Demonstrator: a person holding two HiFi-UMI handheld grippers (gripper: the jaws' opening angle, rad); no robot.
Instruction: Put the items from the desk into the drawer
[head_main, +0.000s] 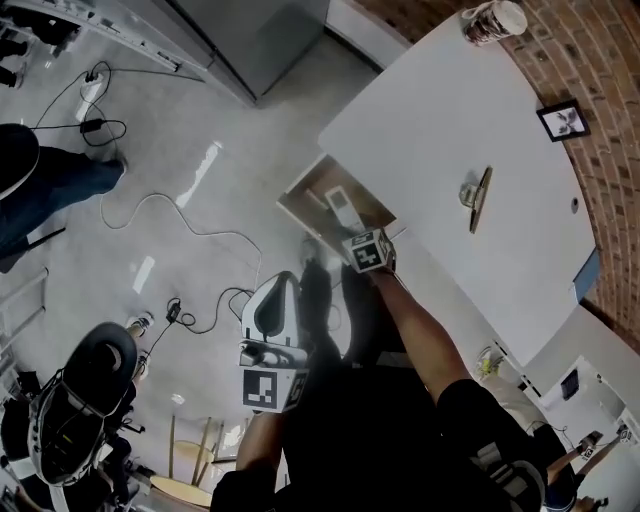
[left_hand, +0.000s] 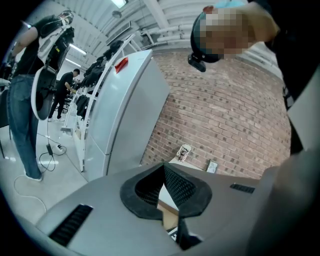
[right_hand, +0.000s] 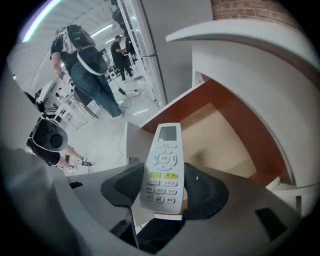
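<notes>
Over the open drawer (head_main: 312, 192), I am holding the remote (right_hand: 165, 150) clamped in my right gripper (right_hand: 162, 189), not yet inside, while my left gripper (left_hand: 164, 187) is idling near that drawer, pinched together and empty, with clip (head_main: 476, 197), picture frame (head_main: 563, 120) and cup (head_main: 494, 20) waiting on the desk (head_main: 440, 110).

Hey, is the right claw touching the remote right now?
Touching. The right gripper view shows the remote clamped between the right claw's two pads, both pressed against its sides, above the open drawer.
</notes>
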